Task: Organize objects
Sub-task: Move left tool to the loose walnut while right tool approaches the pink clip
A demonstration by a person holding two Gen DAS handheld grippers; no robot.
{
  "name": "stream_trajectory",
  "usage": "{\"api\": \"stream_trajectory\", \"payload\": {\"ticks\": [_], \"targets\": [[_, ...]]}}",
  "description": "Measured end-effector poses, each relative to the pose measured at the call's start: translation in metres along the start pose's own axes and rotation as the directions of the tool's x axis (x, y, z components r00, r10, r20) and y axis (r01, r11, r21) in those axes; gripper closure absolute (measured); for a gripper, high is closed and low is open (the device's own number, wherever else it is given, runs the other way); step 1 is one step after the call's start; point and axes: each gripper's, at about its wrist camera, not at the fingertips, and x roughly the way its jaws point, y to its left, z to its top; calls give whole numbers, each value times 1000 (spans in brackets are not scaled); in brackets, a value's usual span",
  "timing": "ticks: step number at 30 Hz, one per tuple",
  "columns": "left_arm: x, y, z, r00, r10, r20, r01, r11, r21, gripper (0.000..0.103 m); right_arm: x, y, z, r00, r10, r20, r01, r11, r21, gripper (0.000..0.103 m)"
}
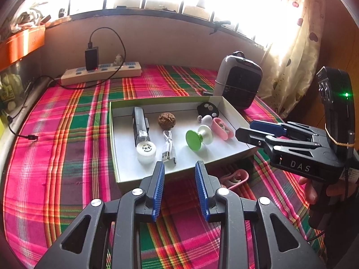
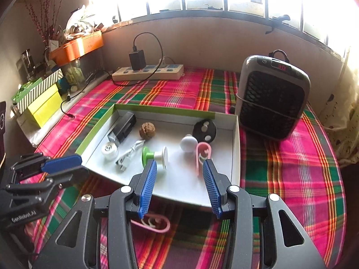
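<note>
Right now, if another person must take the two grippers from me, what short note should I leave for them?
Left gripper: open, holds nothing, just short of the box's near wall.
Right gripper: open, empty, at the box's near right part.
White box on the plaid cloth already holds: black case, white cap, USB cable, walnut, green-and-white knob, white ball, black disc, one pink clip.
Left to do: a second pink clip lies on the cloth outside the box's near wall; probably it goes in next.
</note>
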Motion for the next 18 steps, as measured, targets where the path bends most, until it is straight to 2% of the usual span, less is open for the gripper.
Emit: {"api": "stream_trajectory", "payload": {"ticks": [11,18], "targets": [[16,-23,-12,992,-108,-69,110,993,35,69,-16,-5,-26,1000,-5,12,4,1000,18,59],[29,-37,-17,987,-116,-111,123,991,59,69,-21,-11,-34,1000,1,15,-2,999,44,59]]}}
